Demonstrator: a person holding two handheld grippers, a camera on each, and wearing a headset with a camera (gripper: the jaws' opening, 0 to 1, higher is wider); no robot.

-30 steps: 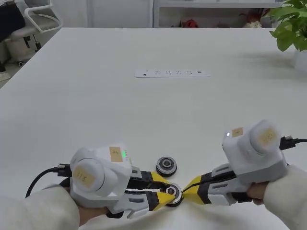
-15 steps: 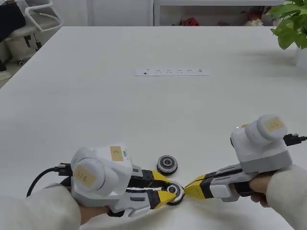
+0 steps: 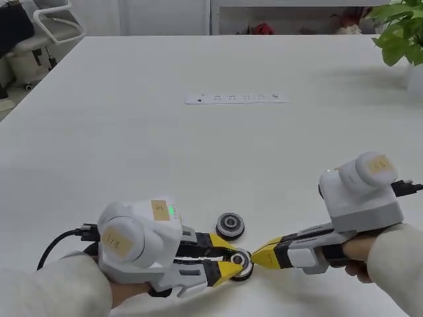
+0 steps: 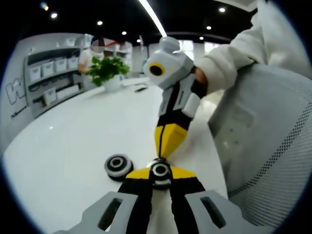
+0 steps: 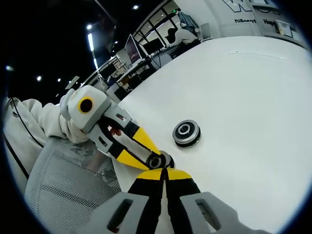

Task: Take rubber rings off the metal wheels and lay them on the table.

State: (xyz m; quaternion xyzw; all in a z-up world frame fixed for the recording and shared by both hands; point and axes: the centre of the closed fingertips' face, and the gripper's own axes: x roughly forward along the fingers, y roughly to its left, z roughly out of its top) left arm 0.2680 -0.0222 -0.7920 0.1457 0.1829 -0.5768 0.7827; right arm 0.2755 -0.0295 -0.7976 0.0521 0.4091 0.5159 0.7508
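My left gripper (image 3: 235,265) is shut on a small metal wheel (image 3: 240,262) with a black rubber ring, held low over the table's near edge. In the left gripper view the wheel (image 4: 161,171) sits between the yellow jaws. My right gripper (image 3: 255,258) comes in from the right, its yellow jaws closed to a point and pinching the ring at the wheel's rim (image 5: 157,161). A second wheel (image 3: 229,225) with its black ring lies flat on the table just behind; it also appears in the left gripper view (image 4: 118,165) and the right gripper view (image 5: 186,132).
The white table (image 3: 211,145) stretches far ahead with a white power strip (image 3: 236,100) at its middle. A potted plant (image 3: 400,33) stands at the far right corner. An office chair (image 3: 46,33) is beyond the far left edge.
My right gripper has rolled and its body has lifted and shifted right, while its tips stay at the held wheel. The left gripper and the second wheel have not moved.
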